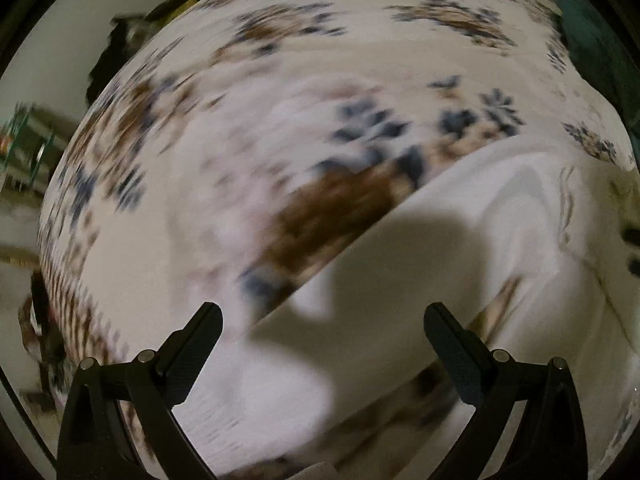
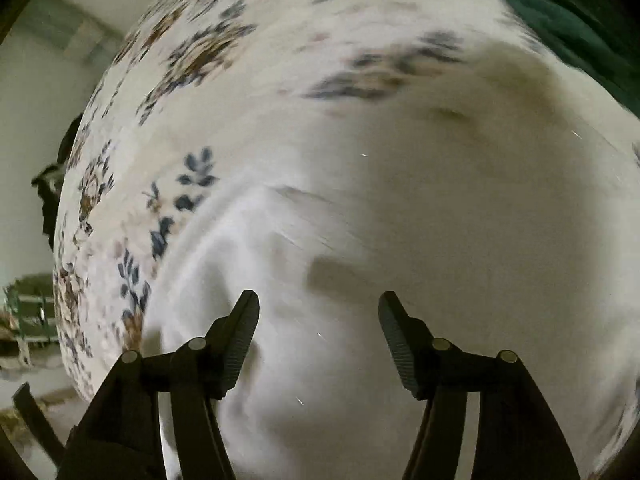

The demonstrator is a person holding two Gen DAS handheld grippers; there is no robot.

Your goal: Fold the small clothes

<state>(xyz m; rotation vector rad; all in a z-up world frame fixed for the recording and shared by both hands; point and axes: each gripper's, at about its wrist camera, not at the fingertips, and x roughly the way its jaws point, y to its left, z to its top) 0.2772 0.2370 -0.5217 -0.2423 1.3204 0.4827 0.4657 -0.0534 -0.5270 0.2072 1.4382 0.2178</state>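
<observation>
A white garment (image 1: 460, 240) lies on a bedsheet printed with blue and brown flowers (image 1: 280, 100); it fills the lower right of the left wrist view. My left gripper (image 1: 322, 312) hangs open over the garment's edge, with nothing between its fingers. In the right wrist view the same white garment (image 2: 400, 220) covers most of the picture, rumpled at the lower left. My right gripper (image 2: 318, 300) points down over it, jaws apart and nothing held. Both views are blurred by motion.
The flowered bedsheet (image 2: 192, 60) ends at the left, where floor and a green rack (image 2: 28, 312) show. Dark green cloth (image 2: 560, 8) lies at the upper right. A dark object (image 1: 116, 52) sits beyond the bed's far left edge.
</observation>
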